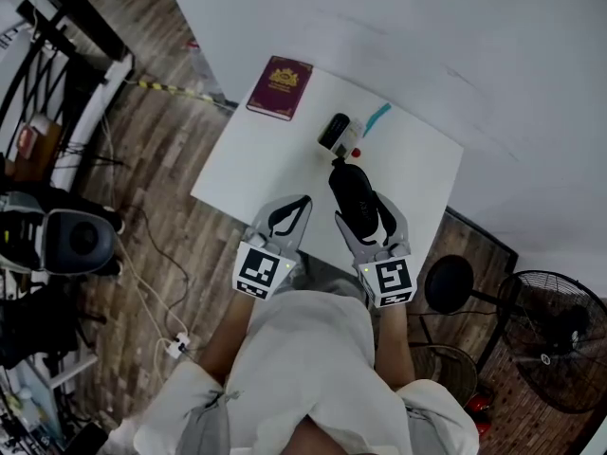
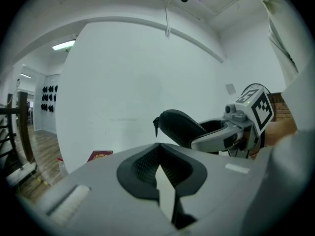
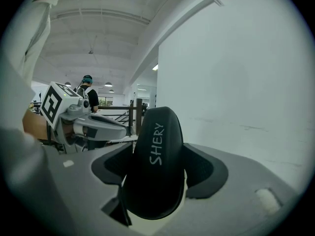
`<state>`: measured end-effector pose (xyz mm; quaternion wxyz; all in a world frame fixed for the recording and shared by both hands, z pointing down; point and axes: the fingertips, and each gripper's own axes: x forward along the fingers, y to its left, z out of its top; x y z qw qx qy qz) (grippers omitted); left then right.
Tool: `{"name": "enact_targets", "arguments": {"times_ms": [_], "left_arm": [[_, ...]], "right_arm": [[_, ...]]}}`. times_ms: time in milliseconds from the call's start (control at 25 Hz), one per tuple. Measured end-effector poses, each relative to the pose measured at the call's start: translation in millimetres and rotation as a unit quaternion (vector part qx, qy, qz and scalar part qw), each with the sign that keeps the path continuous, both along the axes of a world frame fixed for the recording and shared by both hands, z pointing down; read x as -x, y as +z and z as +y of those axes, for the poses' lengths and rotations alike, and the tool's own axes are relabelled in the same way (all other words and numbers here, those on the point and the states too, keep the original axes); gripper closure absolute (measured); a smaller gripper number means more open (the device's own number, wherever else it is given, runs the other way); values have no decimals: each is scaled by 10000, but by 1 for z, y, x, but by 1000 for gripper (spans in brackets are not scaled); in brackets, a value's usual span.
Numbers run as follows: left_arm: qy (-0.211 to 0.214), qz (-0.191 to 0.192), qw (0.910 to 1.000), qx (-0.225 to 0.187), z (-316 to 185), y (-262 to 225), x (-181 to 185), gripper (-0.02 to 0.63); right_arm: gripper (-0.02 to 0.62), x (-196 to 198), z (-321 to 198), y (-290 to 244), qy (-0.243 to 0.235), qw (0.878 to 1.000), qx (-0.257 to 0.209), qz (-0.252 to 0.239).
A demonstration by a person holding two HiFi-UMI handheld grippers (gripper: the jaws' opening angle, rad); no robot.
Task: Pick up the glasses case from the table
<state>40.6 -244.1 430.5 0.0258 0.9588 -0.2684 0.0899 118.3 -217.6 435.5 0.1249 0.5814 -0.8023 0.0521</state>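
The black glasses case (image 1: 353,195) is held off the white table (image 1: 256,173), with my right gripper (image 1: 361,210) shut on its near half. In the right gripper view the case (image 3: 157,161) stands up between the dark pads and bears the print "SHERY". From the left gripper view, the case (image 2: 179,127) juts out of the right gripper (image 2: 221,132) in the air. My left gripper (image 1: 288,214) hovers at the table's near edge, left of the case. Its pads (image 2: 147,163) meet with nothing between them.
A maroon passport (image 1: 280,86) lies at the table's far left corner. A small black device with a red button (image 1: 336,131) and a teal item (image 1: 377,117) lie beyond the case. A round black stool (image 1: 448,282) and a floor fan (image 1: 560,335) stand at the right.
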Motion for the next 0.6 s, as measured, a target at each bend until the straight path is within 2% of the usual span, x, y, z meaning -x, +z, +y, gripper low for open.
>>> {"name": "enact_targets", "arguments": {"times_ms": [600], "left_arm": [[189, 43, 9998, -76, 12, -3, 0, 588]], "right_arm": [[273, 5, 14, -5, 111, 9999, -82, 64]]}}
